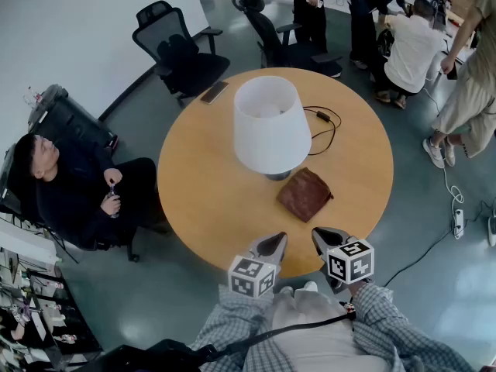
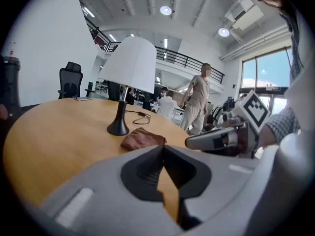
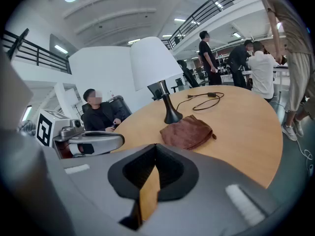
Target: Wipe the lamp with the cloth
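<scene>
Head view: round wooden tabletop (image 1: 201, 200), with the lamp (image 1: 271, 126) upright near its middle, white shade over a dark base. Just beside that base, on the near right side, the cloth (image 1: 304, 194): brown, crumpled, lying low on the wood; contact with the base impossible to tell. At the near rim, side by side and well short of the cloth, the left hand-held gripper (image 1: 273, 242) and the right hand-held gripper (image 1: 327, 237), each with a marker cube behind it, both tilted a little downward toward the lamp. Left gripper view: jaws pressed together, pads meeting along one seam, nothing pinched; lamp and cloth ahead, the other hand-held gripper off to the right. Right gripper view: jaws likewise pressed together with nothing between them; cloth ahead and slightly right, lamp base just behind it, the other hand-held gripper at the left. Beyond the lamp, a black cable (image 1: 324, 126) looped on the wood, and a phone (image 1: 214, 92) near the far left rim. Left of the tabletop, a seated person (image 1: 70, 184) in dark clothes; behind the tabletop, a black office chair (image 1: 174, 49); at the far right, several people (image 1: 411, 49) standing or crouching.
</scene>
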{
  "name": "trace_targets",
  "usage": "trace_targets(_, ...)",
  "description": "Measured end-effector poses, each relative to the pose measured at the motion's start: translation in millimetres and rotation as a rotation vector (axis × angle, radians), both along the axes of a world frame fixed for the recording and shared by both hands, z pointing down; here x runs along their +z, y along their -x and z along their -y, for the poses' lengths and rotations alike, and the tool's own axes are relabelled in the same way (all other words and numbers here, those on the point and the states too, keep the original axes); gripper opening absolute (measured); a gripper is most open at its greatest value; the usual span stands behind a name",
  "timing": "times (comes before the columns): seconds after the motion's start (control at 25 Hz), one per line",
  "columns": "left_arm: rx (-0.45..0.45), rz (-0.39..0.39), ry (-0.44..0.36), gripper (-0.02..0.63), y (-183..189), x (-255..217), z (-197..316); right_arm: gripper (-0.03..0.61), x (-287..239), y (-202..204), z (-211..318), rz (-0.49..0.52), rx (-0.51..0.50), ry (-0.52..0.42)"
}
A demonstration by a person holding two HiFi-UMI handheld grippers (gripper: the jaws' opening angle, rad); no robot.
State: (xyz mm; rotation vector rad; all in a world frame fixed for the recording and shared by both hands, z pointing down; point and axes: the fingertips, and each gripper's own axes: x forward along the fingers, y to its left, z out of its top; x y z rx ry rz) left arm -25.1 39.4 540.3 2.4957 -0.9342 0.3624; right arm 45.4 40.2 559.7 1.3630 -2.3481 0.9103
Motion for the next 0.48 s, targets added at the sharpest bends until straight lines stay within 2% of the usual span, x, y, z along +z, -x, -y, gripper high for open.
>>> trace_targets(0.48, 0.000, 0.003, 0.008, -0.002, 4.1, 0.7, 2.9, 0.003, -3.1, 5.2, 3.5, -0.002, -0.006, -0.003)
